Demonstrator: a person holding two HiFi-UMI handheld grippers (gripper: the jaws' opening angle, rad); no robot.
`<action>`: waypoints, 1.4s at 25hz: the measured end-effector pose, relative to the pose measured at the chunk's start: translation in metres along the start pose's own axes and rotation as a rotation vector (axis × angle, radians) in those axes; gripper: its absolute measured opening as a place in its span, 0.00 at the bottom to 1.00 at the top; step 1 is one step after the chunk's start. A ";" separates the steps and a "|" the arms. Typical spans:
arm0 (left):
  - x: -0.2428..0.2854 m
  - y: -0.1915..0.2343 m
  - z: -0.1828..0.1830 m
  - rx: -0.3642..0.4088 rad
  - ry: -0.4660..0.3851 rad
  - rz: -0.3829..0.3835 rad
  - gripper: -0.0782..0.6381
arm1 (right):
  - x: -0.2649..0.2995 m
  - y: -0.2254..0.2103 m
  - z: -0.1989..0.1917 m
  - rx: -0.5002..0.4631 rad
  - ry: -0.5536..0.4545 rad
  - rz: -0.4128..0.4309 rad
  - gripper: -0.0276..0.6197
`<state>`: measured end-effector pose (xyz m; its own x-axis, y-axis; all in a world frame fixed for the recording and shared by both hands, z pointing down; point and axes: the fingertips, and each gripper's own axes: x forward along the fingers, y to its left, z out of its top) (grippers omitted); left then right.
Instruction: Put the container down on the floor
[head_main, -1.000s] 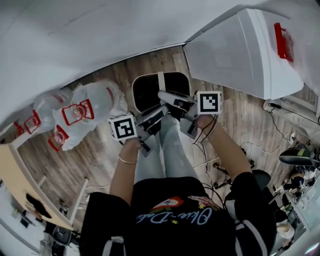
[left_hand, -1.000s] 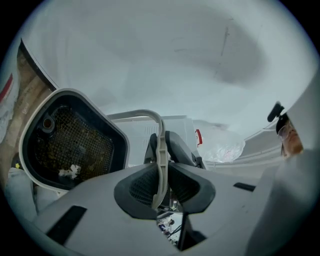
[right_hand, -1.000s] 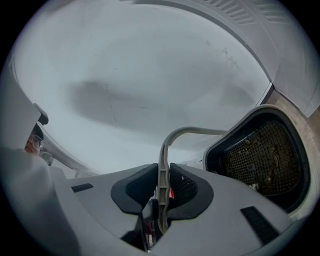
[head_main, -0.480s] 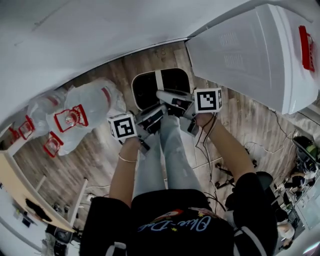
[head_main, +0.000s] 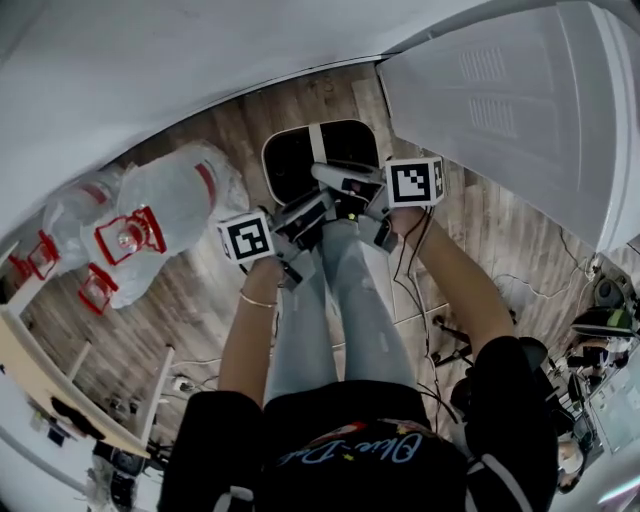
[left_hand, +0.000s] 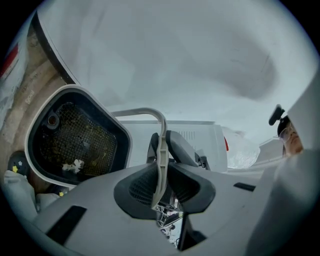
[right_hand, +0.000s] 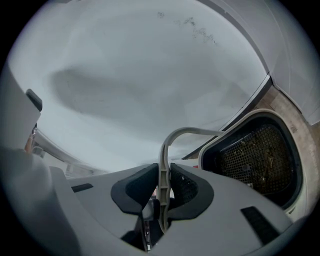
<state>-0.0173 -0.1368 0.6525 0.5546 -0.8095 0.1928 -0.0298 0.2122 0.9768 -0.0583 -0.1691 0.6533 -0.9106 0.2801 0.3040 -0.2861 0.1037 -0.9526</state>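
The container (head_main: 272, 168) is a white-rimmed bin with a dark mesh inside, seen over the wood floor in front of the person's legs. Its pale bail handle (head_main: 317, 148) arches over it. My left gripper (head_main: 308, 212) is shut on the handle (left_hand: 160, 150), with the bin (left_hand: 75, 145) hanging to its left. My right gripper (head_main: 338, 180) is shut on the same handle (right_hand: 164, 160), with the bin (right_hand: 255, 160) at its right. The two grippers (left_hand: 160, 186) (right_hand: 164, 192) face each other across the handle. Whether the bin's base touches the floor is hidden.
Clear plastic bags with red handles (head_main: 160, 215) lie on the floor to the left. A large white cabinet (head_main: 520, 110) stands at the upper right, a white wall (head_main: 150, 60) behind. Cables (head_main: 440, 340) run over the floor at the right. A wooden tabletop (head_main: 40, 370) is at lower left.
Both grippers have sunk with the container hanging from them, so the bin sits lower toward the floor. The grip on the handle looks the same.
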 end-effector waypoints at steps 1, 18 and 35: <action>0.001 0.005 0.002 0.000 -0.002 0.000 0.19 | 0.002 -0.004 0.001 -0.005 0.003 -0.004 0.15; 0.034 0.099 0.027 -0.032 0.013 0.051 0.20 | 0.030 -0.102 0.022 -0.028 -0.037 -0.078 0.15; 0.064 0.160 0.031 -0.085 -0.044 0.108 0.20 | 0.038 -0.170 0.028 -0.107 -0.004 -0.161 0.15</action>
<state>-0.0119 -0.1714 0.8236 0.5152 -0.8020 0.3024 -0.0159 0.3438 0.9389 -0.0530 -0.2024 0.8262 -0.8568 0.2484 0.4519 -0.3947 0.2480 -0.8847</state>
